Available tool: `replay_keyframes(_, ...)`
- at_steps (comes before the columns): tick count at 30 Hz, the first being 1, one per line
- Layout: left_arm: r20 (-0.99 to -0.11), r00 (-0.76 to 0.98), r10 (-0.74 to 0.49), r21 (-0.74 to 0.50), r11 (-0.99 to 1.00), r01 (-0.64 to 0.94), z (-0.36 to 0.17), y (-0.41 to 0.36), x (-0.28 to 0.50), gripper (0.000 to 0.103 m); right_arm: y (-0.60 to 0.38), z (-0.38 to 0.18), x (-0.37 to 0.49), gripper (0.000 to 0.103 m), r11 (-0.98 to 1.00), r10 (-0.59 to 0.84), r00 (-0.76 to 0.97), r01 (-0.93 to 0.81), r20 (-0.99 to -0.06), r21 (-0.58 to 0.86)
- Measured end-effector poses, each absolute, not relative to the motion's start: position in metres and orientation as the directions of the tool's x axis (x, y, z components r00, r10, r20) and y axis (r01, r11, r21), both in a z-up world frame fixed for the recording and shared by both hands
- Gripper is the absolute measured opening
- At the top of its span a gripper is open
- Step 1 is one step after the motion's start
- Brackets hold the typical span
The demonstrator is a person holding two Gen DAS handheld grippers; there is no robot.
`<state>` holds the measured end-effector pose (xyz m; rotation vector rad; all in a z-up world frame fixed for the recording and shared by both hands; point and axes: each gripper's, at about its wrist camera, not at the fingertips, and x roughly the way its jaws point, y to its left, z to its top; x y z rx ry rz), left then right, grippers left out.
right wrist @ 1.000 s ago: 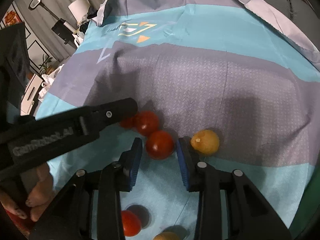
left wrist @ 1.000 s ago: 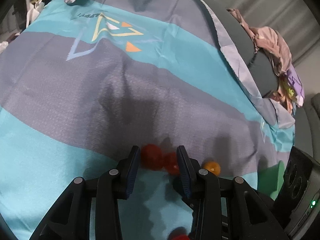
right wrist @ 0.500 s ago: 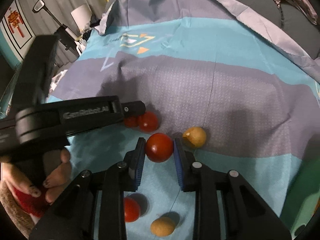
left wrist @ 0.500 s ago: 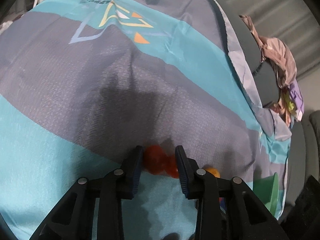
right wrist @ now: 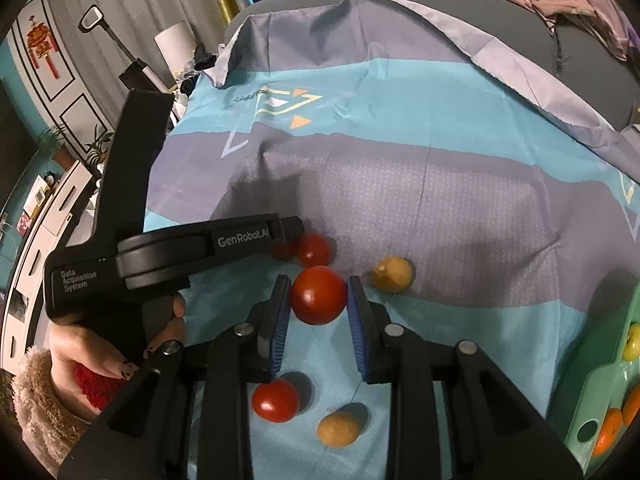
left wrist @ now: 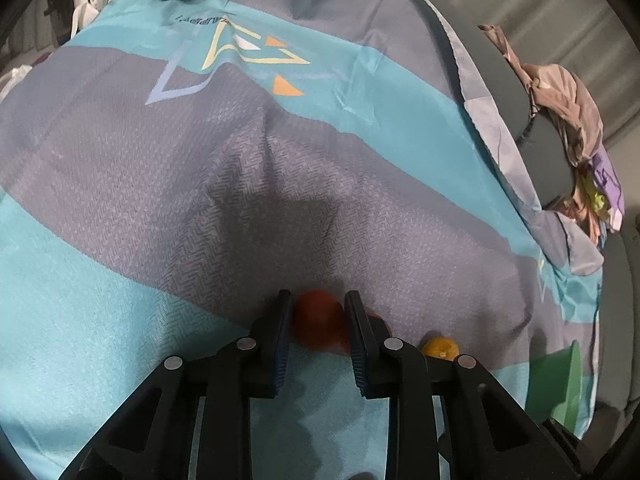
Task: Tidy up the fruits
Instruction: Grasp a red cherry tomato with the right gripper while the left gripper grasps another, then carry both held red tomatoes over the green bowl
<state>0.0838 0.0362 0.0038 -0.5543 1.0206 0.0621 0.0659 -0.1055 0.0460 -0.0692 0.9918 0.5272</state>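
My right gripper (right wrist: 319, 295) is shut on a red tomato (right wrist: 319, 295) and holds it above the blue and grey cloth (right wrist: 440, 208). My left gripper (left wrist: 317, 314) is shut on another red tomato (left wrist: 317, 316) down at the cloth; from the right wrist view its black body (right wrist: 208, 244) reaches in from the left. A further red tomato (right wrist: 314, 249) lies by its tip. A yellow fruit (right wrist: 392, 274) lies right of the tomatoes, also in the left wrist view (left wrist: 440, 348). Below my right gripper lie a red tomato (right wrist: 275, 399) and a tan fruit (right wrist: 338, 428).
A green tray (right wrist: 600, 400) at the right edge holds orange and yellow fruits; its edge shows in the left wrist view (left wrist: 568, 384). Crumpled clothes (left wrist: 568, 100) lie on the grey sofa beyond the cloth. The person's hand (right wrist: 104, 356) holds the left gripper handle.
Both grippers closed onto a tomato each. The right gripper has lifted its tomato up and back from the cloth, so more of the room and the tray shows.
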Motion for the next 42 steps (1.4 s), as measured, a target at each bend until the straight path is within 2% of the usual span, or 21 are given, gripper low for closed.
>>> replay_keyframes(7, -0.825, 0.542, -0.159, -0.379, 0.867, -0.323, 0.01, 0.038, 0.079, 0.025, -0.119, 0.058, 0.055, 0.029, 0.881, 0.396, 0.458, -0.434, -0.796, 0.189)
replay_keyframes(14, -0.794, 0.591, -0.145, -0.381, 0.875, -0.298, 0.032, 0.037, 0.059, 0.025, -0.156, 0.067, 0.031, 0.029, 0.895, 0.416, 0.488, -0.369, -0.767, 0.25)
replay_keyframes(21, -0.74, 0.653, -0.164, -0.365, 0.913, -0.184, 0.063, 0.011, 0.032, 0.025, -0.193, 0.074, 0.017, 0.029, 0.899, 0.435, 0.527, -0.298, -0.73, 0.321)
replay_keyframes(26, -0.694, 0.683, -0.228, -0.371, 0.926, -0.068, 0.082, -0.012, 0.019, 0.025, -0.205, 0.083, 0.013, 0.029, 0.894, 0.447, 0.548, -0.287, -0.707, 0.343)
replay_keyframes(42, -0.623, 0.71, -0.328, -0.335, 0.932, 0.137, 0.109, -0.062, -0.008, 0.025, -0.242, 0.11, -0.004, 0.029, 0.887, 0.457, 0.617, -0.261, -0.641, 0.381)
